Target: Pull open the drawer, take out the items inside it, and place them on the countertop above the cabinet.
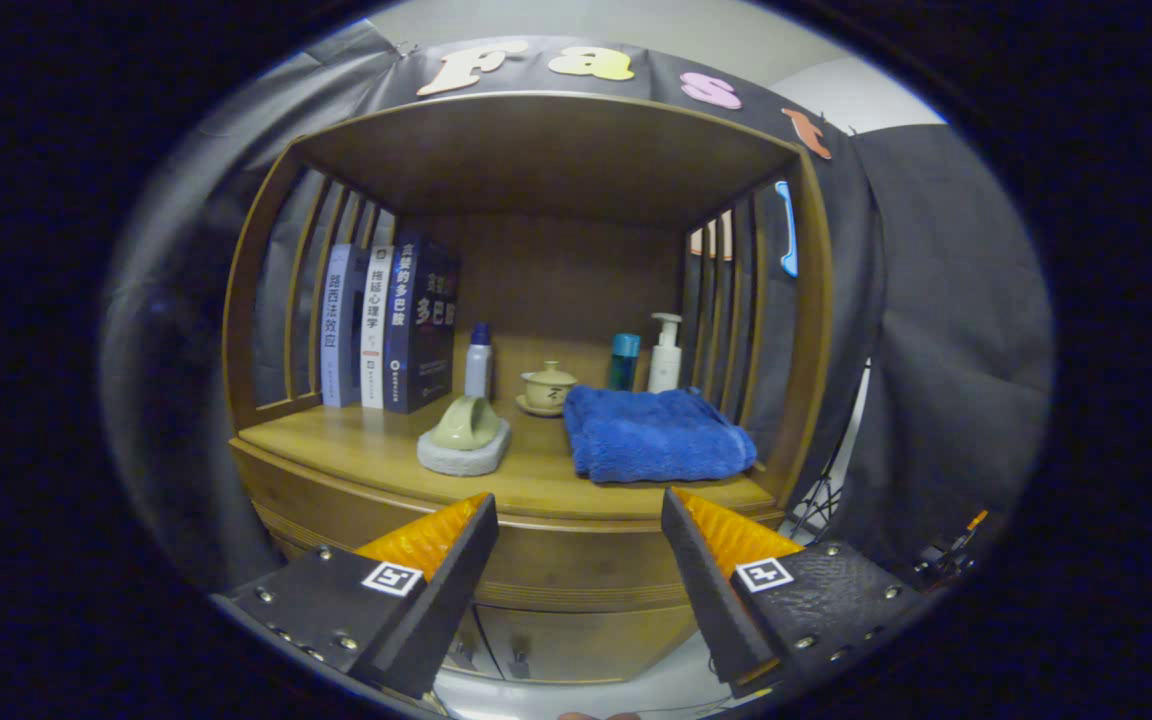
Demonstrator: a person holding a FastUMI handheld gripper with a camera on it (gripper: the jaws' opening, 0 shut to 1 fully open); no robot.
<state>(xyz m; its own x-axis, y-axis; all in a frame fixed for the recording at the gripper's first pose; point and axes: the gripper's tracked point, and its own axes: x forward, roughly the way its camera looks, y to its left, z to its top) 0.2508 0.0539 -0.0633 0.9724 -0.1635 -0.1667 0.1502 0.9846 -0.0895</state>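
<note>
Gripper (581, 520) facing the cabinet (536, 560), fingers spread wide and holding nothing.

We are looking into the open shelf above the countertop (376, 445): three books (386, 325) are standing at the left, a cup is lying on its side on a grey coaster (464, 452), a lidded teacup (548, 388), spray bottle (477, 362), teal bottle (623, 360) and pump bottle (665, 352) are standing behind, and a folded blue towel (654, 432) is lying right. The drawer (576, 575) is sitting shut between our fingers, under the countertop's front edge.

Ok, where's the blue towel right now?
The blue towel lies folded on the countertop, beyond the open claw, just right of the lidded cup.
</note>
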